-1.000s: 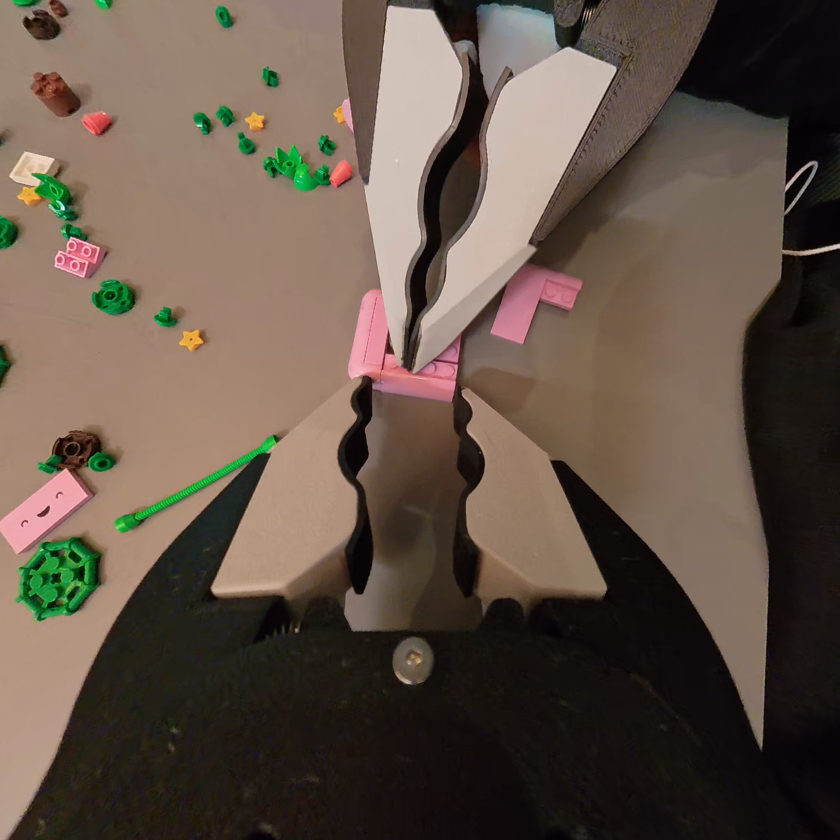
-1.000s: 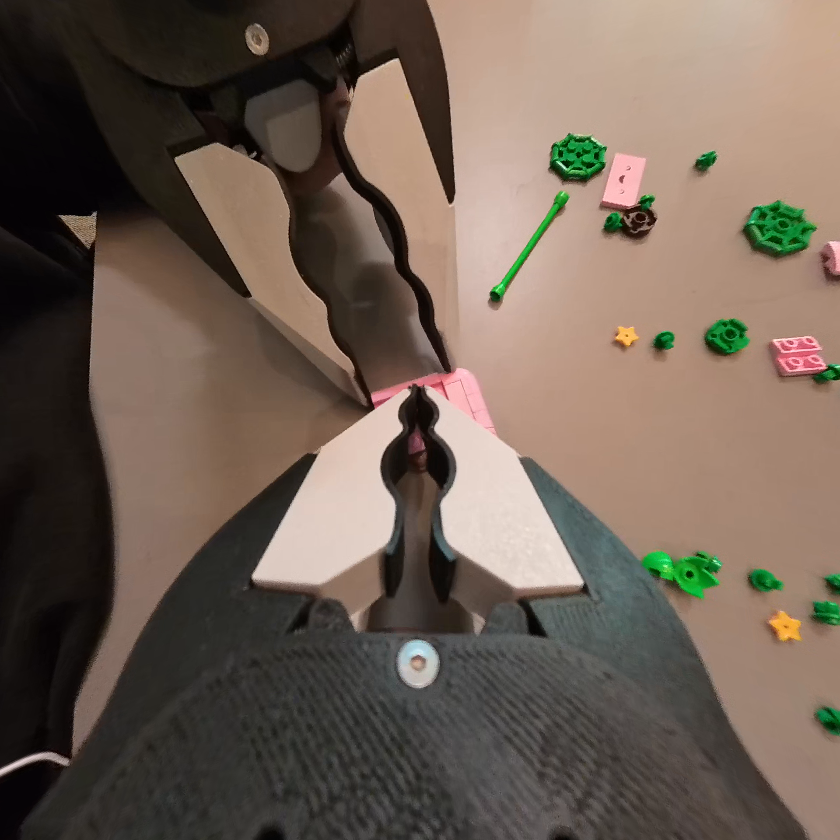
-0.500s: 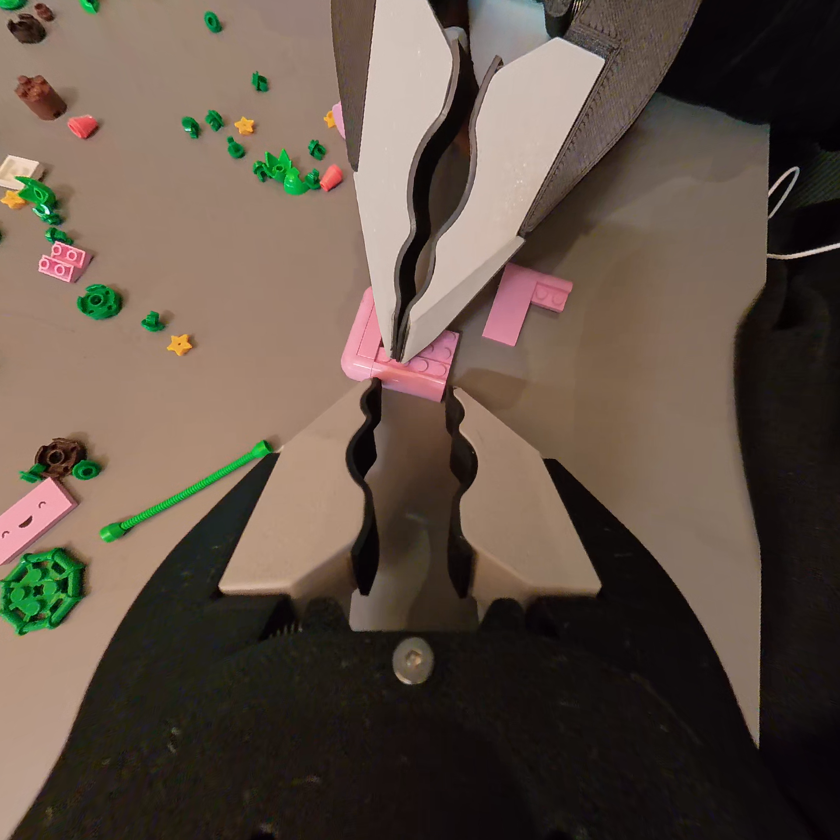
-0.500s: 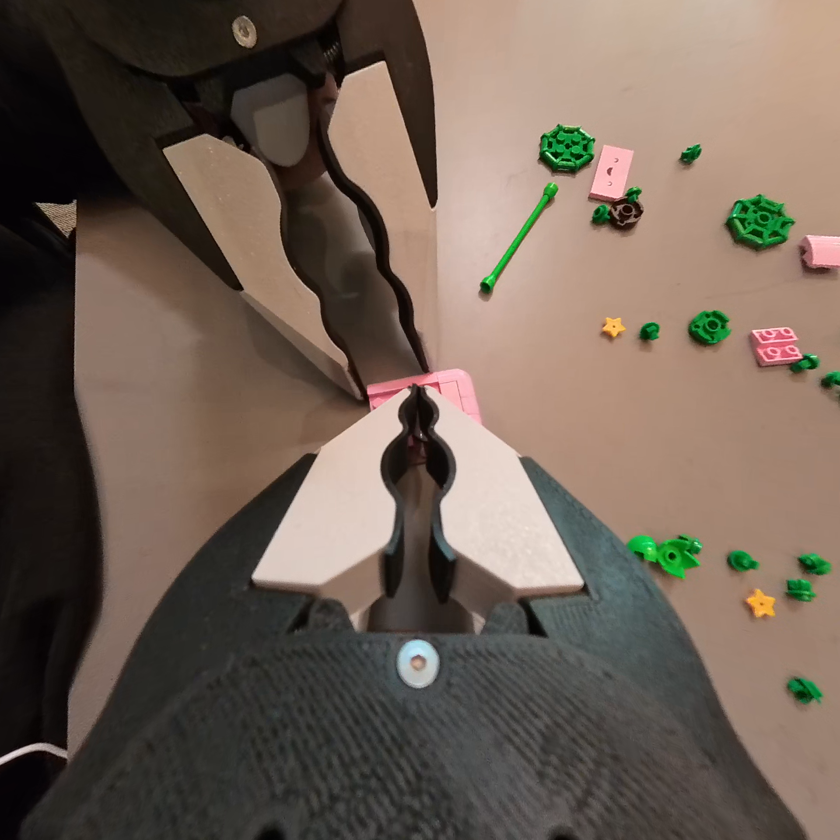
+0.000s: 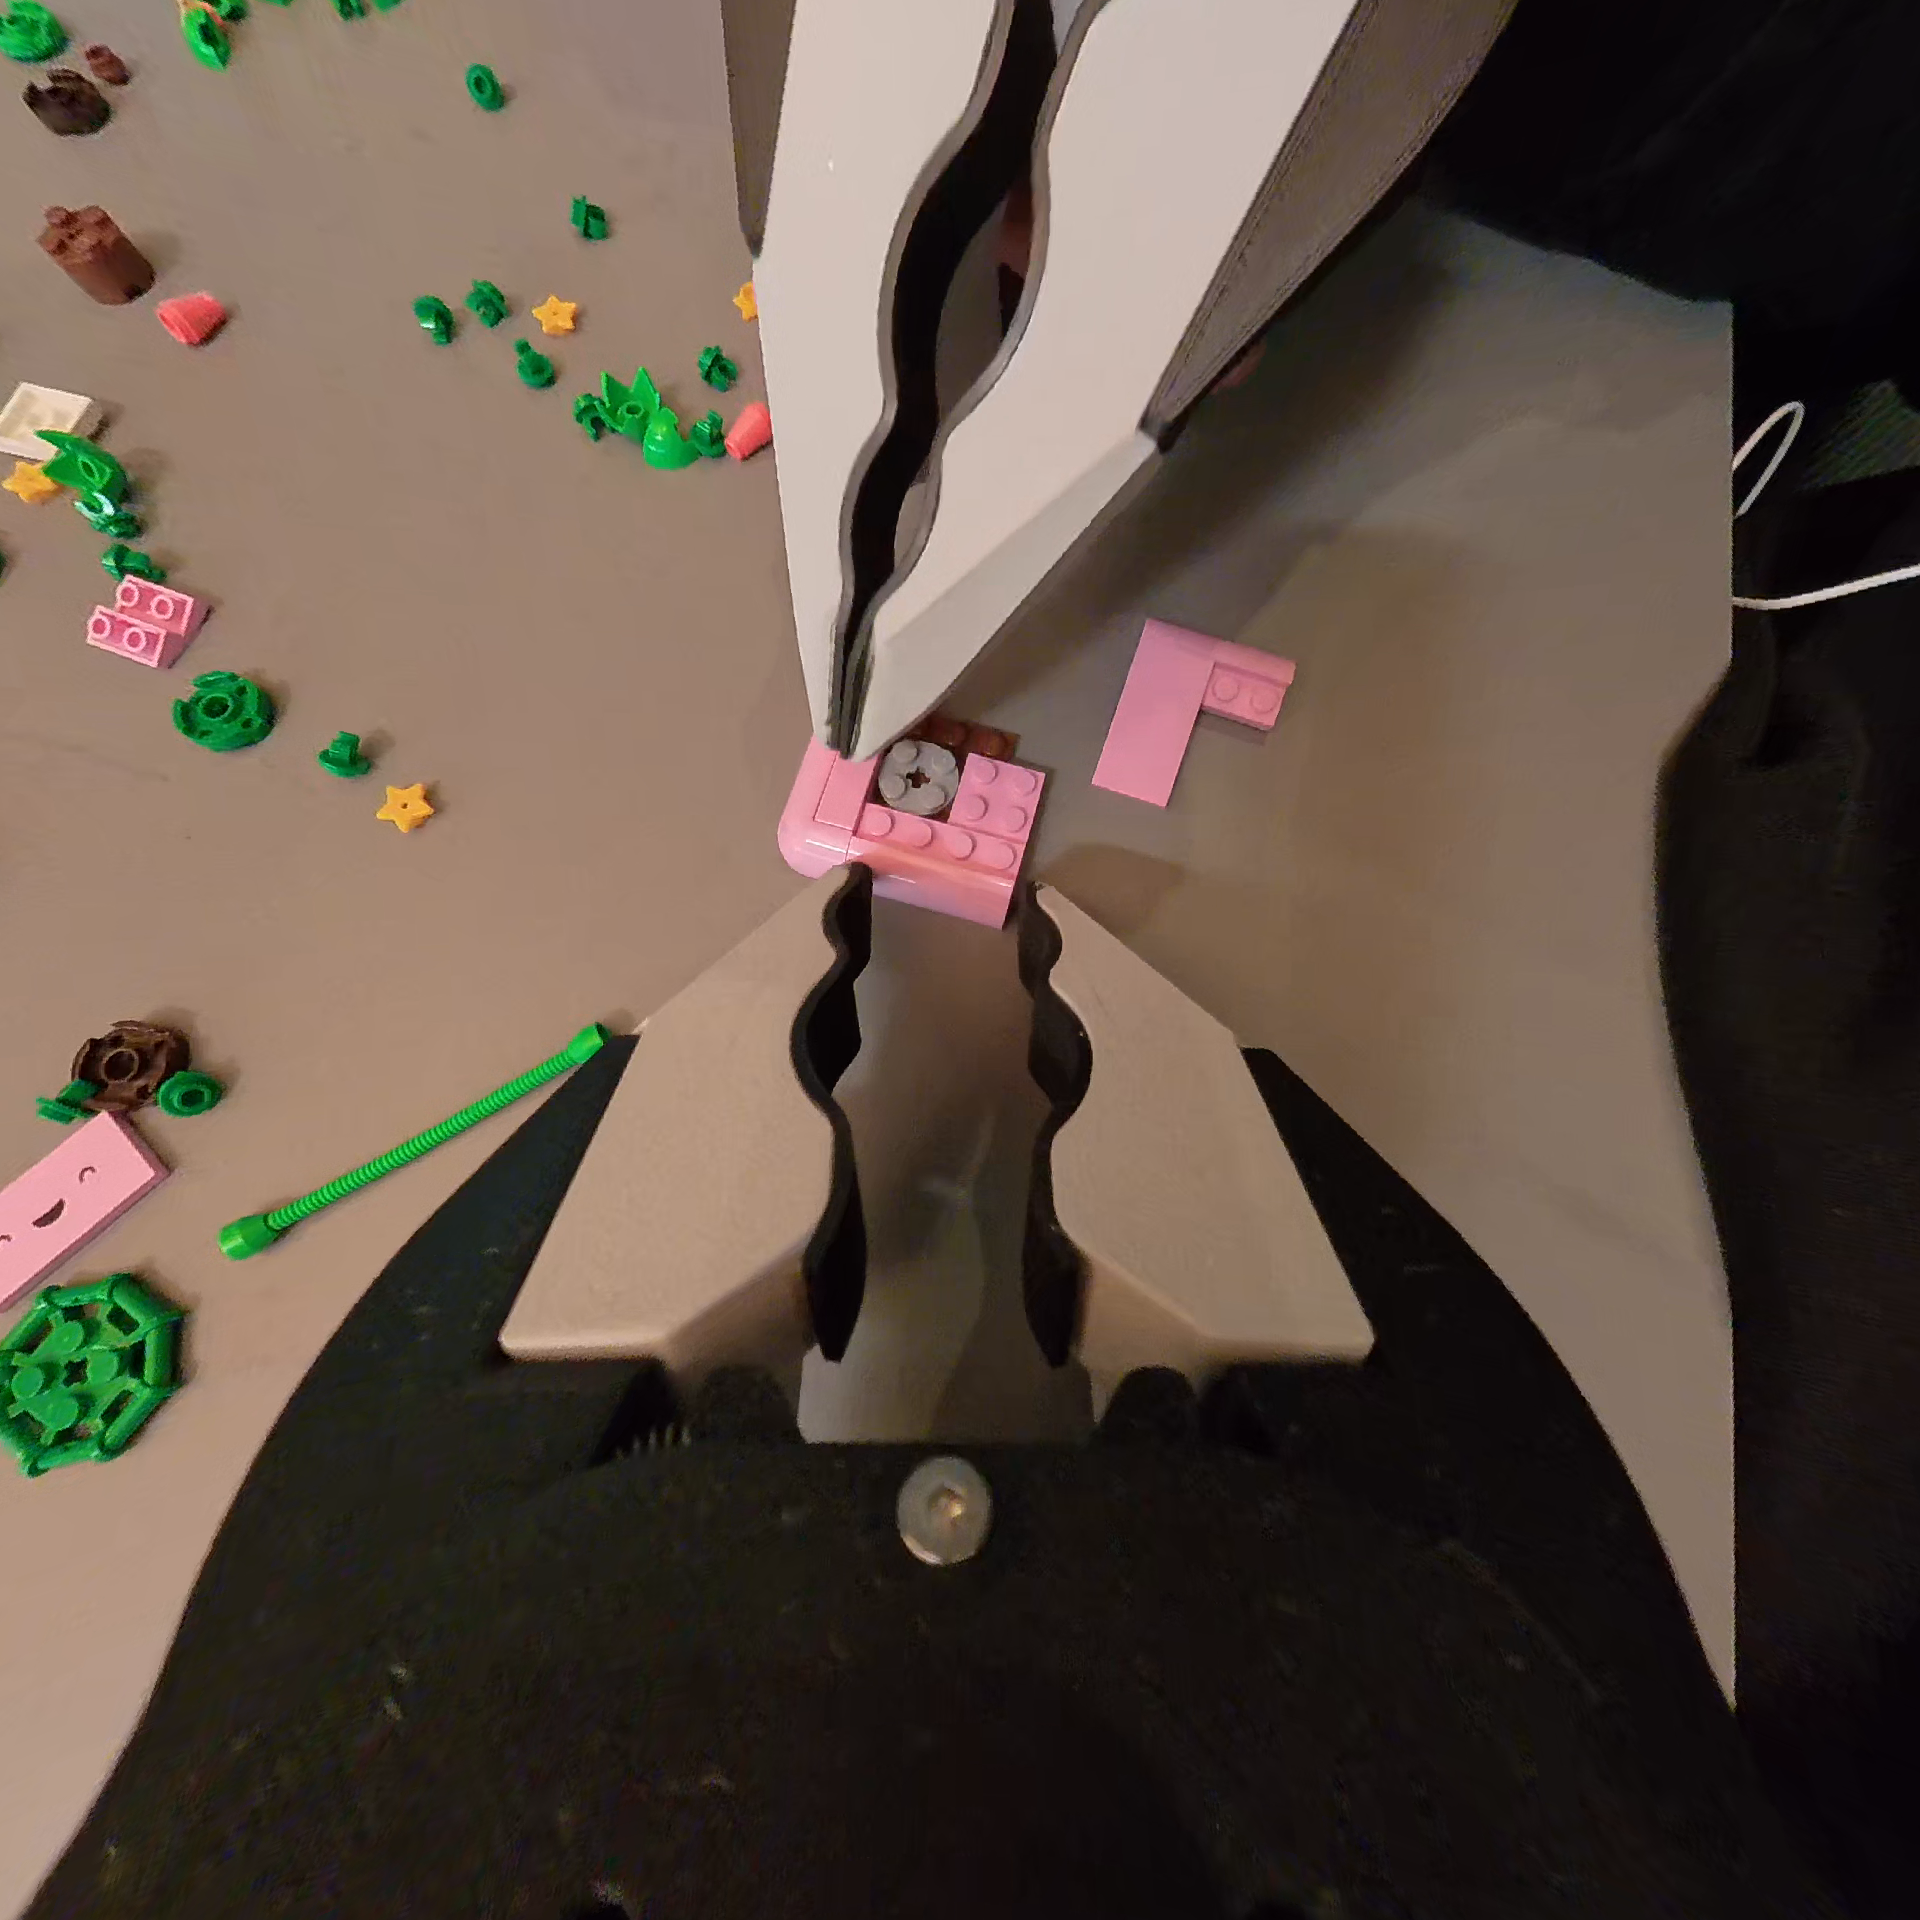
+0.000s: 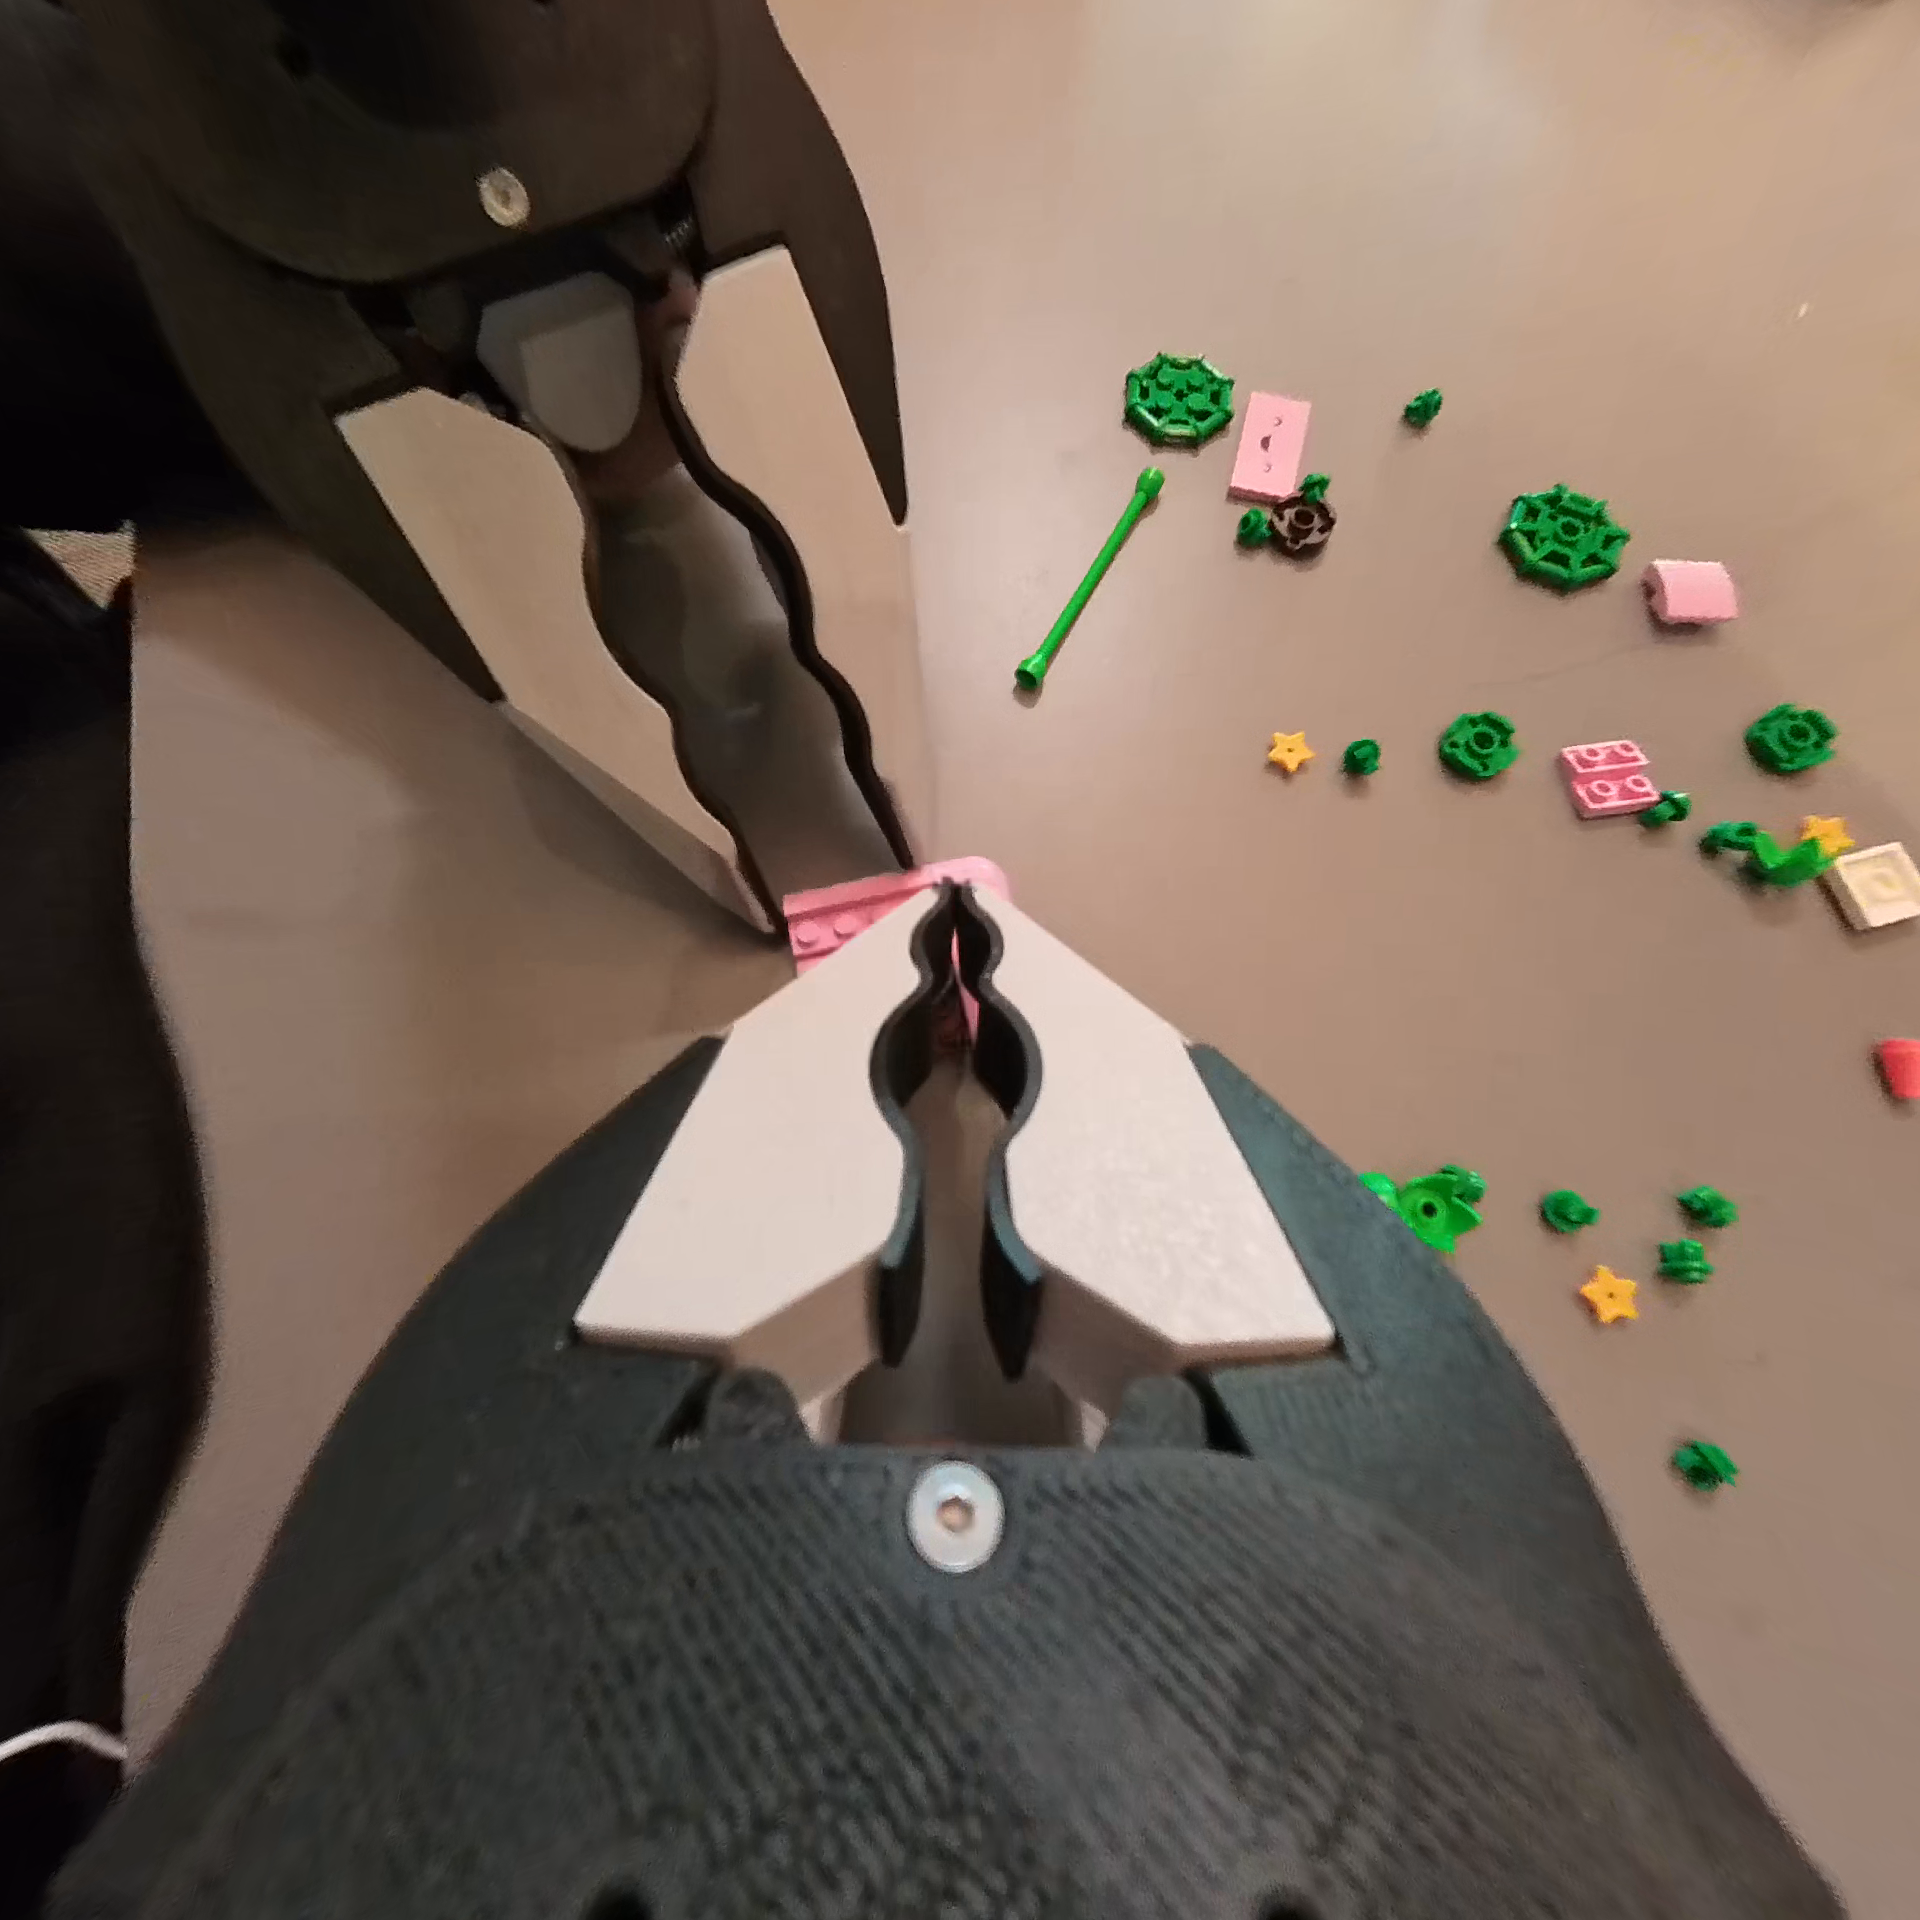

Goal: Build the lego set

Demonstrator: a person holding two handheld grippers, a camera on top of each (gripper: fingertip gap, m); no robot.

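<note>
So my left gripper (image 5: 940,894) is sitting with its jaws apart, tips right at the near edge of the small pink lego block assembly with the grey round stud piece on top (image 5: 920,826), bracketing it but not squeezing as far as I can tell. The block sits dead ahead on the brown-grey tabletop (image 5: 436,914), its longer side running across my fingers.

My right gripper (image 5: 847,743) comes in from the opposite side, jaws pressed together, tips down on the far-left corner of the assembly. Can't tell if there's anything pinched between them.

The flat pink L-shaped plate (image 5: 1164,717) lies just right of the build, closer to the right gripper, so I'd guess that's next.
</note>
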